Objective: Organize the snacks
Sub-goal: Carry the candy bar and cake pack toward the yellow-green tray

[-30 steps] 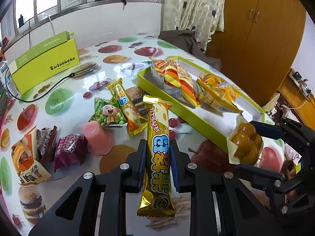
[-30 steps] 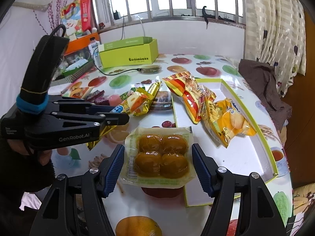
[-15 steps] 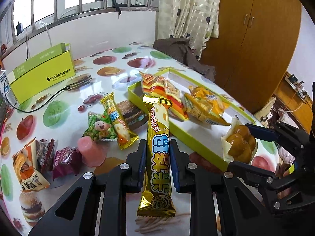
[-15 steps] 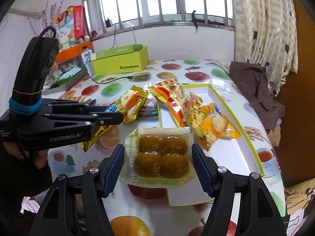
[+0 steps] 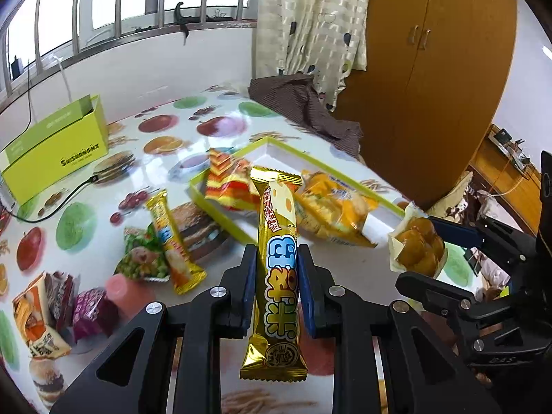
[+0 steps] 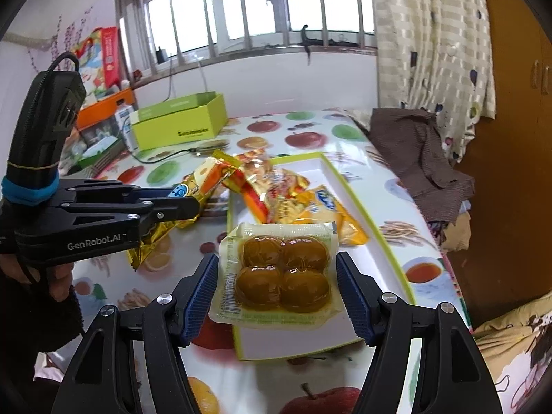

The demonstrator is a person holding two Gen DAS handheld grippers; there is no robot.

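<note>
Left hand-held gripper (image 5: 276,286) pinches crinkly gold foil bar (image 5: 277,262) | right hand-held gripper (image 6: 277,293) clamps glossy four-ball pouch (image 6: 277,272)

A long gold snack bar (image 5: 277,265) stands upright at the centre of the left wrist view, pinched at mid-length, blue letters on its wrapper. A clear pack of 4 brown round sweets (image 6: 281,274) sits flat at the centre of the right wrist view, gripped by its 2 side edges. Behind both lies a green-rimmed white tray (image 6: 362,207) holding 2 orange-yellow packets (image 6: 324,210).
</note>
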